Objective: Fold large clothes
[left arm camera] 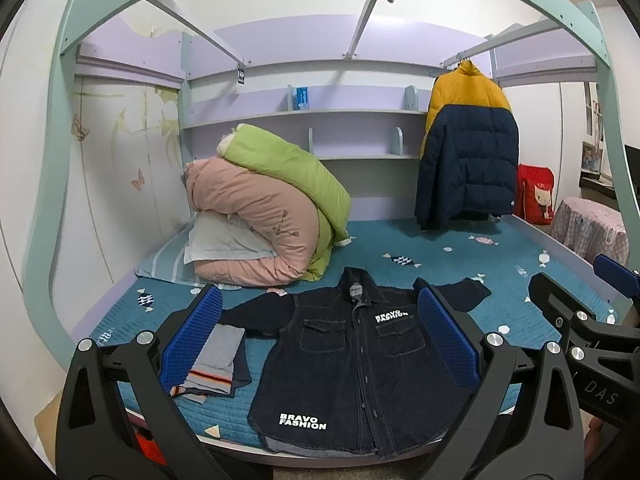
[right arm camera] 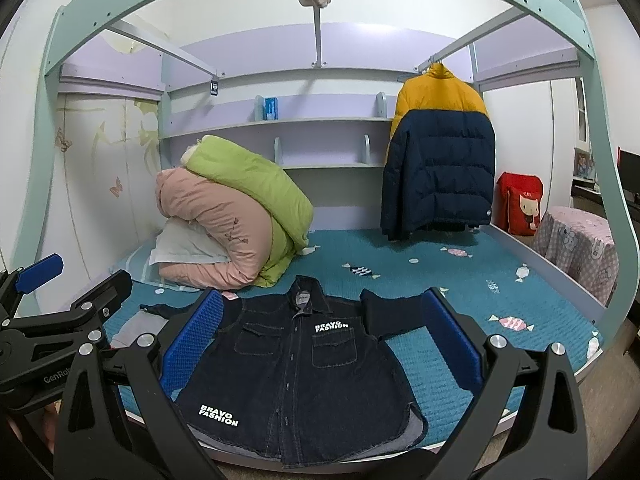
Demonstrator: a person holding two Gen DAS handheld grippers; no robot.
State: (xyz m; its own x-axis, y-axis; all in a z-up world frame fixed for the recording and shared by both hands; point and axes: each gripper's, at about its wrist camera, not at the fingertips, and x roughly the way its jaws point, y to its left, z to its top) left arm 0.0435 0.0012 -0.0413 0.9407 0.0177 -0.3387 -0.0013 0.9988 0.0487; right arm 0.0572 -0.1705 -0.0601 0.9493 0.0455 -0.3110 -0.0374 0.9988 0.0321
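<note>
A dark denim shirt point(left arm camera: 352, 364) point(right arm camera: 296, 372) printed "BRAVO FASHION" lies flat, front up and buttoned, at the near edge of the teal bed cover, collar pointing away, both sleeves spread sideways. My left gripper point(left arm camera: 320, 336) hovers open in front of it, blue pads wide apart, nothing between them. My right gripper point(right arm camera: 320, 340) is also open and empty, held before the shirt's hem. Each gripper shows at the edge of the other's view: the right gripper point(left arm camera: 588, 308), the left gripper point(right arm camera: 60, 292).
A folded grey and navy garment point(left arm camera: 218, 360) lies left of the shirt. Rolled pink and green quilts point(left arm camera: 272, 208) sit on a pillow at the back left. A yellow and navy puffer jacket point(left arm camera: 468, 144) hangs at the back right. Teal bed cover point(left arm camera: 460, 260) lies bare behind the shirt.
</note>
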